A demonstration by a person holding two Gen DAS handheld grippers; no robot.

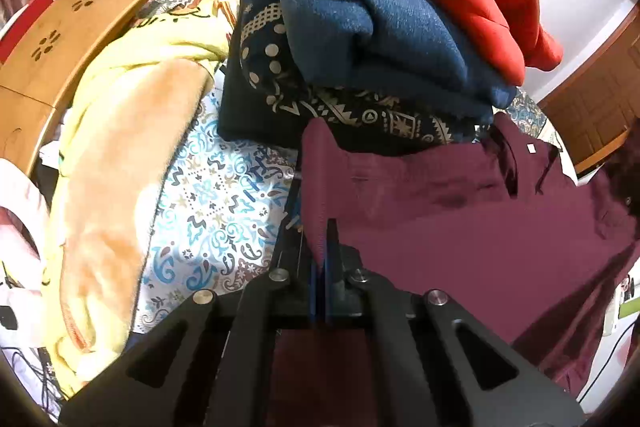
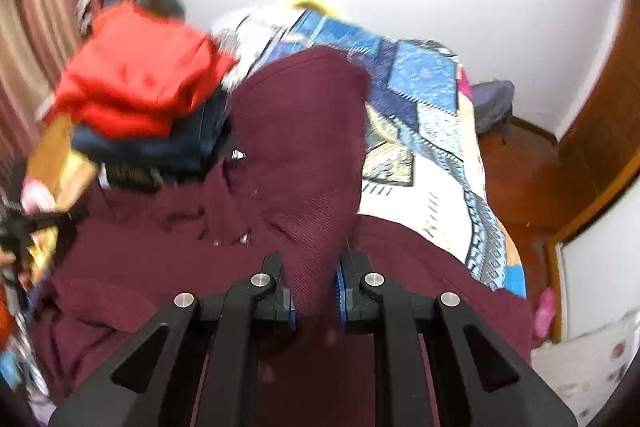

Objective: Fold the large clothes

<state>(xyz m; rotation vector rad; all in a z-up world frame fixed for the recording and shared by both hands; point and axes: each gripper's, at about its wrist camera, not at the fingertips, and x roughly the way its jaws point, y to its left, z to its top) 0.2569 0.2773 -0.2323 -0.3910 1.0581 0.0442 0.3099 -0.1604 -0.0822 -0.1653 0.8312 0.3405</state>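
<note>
A large maroon garment [image 1: 460,219] lies spread on the bed, collar and white label toward the far side. My left gripper [image 1: 322,245] is shut on its left edge, and a ridge of maroon cloth stands up from between the blue pads. In the right wrist view the same maroon garment [image 2: 160,247] fills the foreground. My right gripper [image 2: 314,277] is shut on a thick raised fold of it, which stands up and away from the jaws. The left gripper's dark frame [image 2: 24,227] shows at the left edge of that view.
A stack of folded clothes [image 1: 380,39], red on blue on patterned navy, stands just beyond the garment. A yellow-orange blanket [image 1: 120,167] and a wooden lap table [image 1: 60,39] lie to the left on the patterned sheet [image 1: 216,211]. A patchwork quilt [image 2: 432,115] and wooden door [image 2: 592,147] are to the right.
</note>
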